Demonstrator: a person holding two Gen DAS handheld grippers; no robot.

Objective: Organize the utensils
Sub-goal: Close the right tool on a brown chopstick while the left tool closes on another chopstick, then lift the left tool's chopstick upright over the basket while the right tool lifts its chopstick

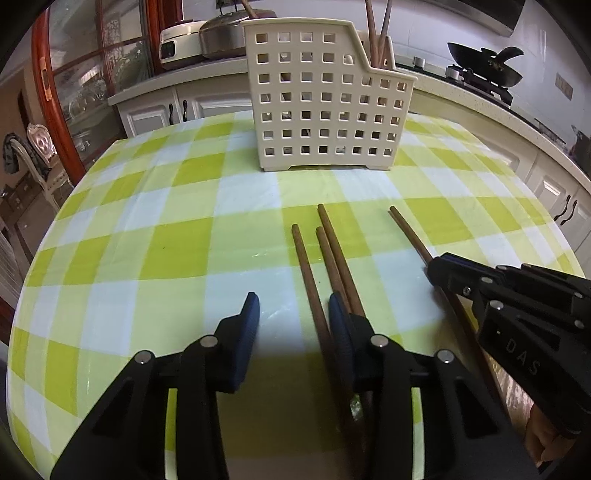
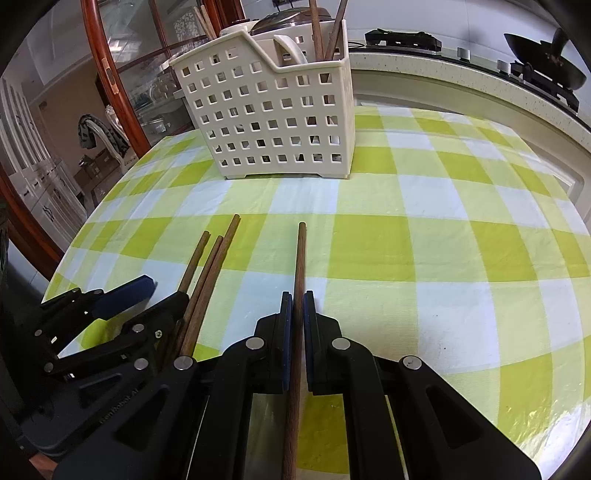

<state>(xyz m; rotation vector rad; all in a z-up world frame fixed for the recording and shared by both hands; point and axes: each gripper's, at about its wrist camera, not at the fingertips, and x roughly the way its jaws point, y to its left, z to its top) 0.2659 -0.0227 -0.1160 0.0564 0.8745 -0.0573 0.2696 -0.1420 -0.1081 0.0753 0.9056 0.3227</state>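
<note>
Three brown wooden chopsticks (image 1: 334, 254) lie side by side on the green-checked tablecloth (image 1: 147, 240), pointing toward a cream perforated utensil basket (image 1: 317, 99). My left gripper (image 1: 293, 306) stands open over them. One chopstick runs between its jaws along the right pad, and the other two pass outside that finger. My right gripper (image 2: 297, 295) is shut on a fourth chopstick (image 2: 301, 254), which points at the basket (image 2: 273, 118). In the right wrist view the left gripper (image 2: 166, 291) sits just to the left. Upright chopsticks (image 2: 317, 33) and a white spoon (image 2: 291, 50) stand in the basket.
Behind the table a pale counter (image 1: 461, 99) carries a stove with a black wok (image 1: 487, 66), and a rice cooker (image 1: 181, 44) stands beside a lidded pan. A red-framed glass cabinet (image 2: 122, 74) is at the left. The table's rounded edge (image 1: 55, 221) drops off on the left.
</note>
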